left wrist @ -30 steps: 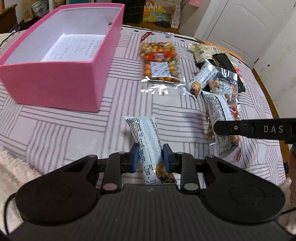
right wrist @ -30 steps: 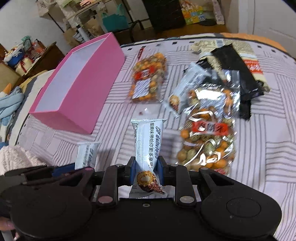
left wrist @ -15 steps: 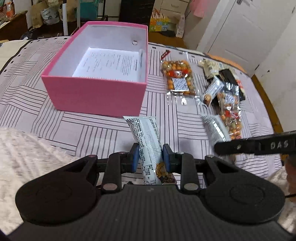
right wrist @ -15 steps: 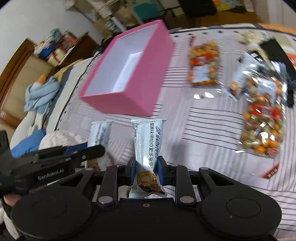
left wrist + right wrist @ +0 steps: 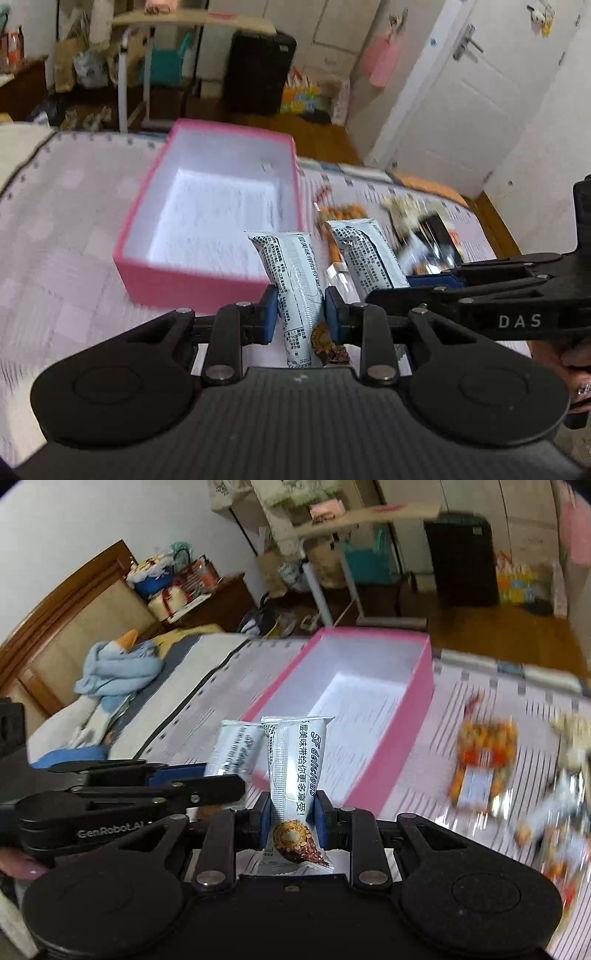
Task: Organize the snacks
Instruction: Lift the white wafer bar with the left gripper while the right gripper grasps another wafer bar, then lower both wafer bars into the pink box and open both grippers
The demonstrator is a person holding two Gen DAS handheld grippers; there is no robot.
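In the left wrist view my left gripper (image 5: pixel 300 314) is shut on a white snack bar (image 5: pixel 295 280) that stands upright between the blue pads. My right gripper (image 5: pixel 402 286) reaches in from the right, shut on a second white snack bar (image 5: pixel 365 254). In the right wrist view the right gripper (image 5: pixel 291 812) clamps its bar (image 5: pixel 295 760), and the left gripper (image 5: pixel 218 775) comes in from the left with its own bar (image 5: pixel 236 749). Just beyond both bars the open pink box (image 5: pixel 207 284) (image 5: pixel 391 746) lies on the bed, white inside, with only a sheet of paper on its bottom.
To the right of the box on the striped bedspread (image 5: pixel 66 236) lie a bag of orange nuts (image 5: pixel 484 753) and several dark and clear packs (image 5: pixel 439 236). A blue plush toy (image 5: pixel 114 668) lies by the wooden headboard (image 5: pixel 74 602). A folding table and a black suitcase (image 5: pixel 258 70) stand past the bed.
Both grippers have risen and come side by side, each still clamping its bar. The pink box now sits straight ahead of them, and more of the room shows above the bed.
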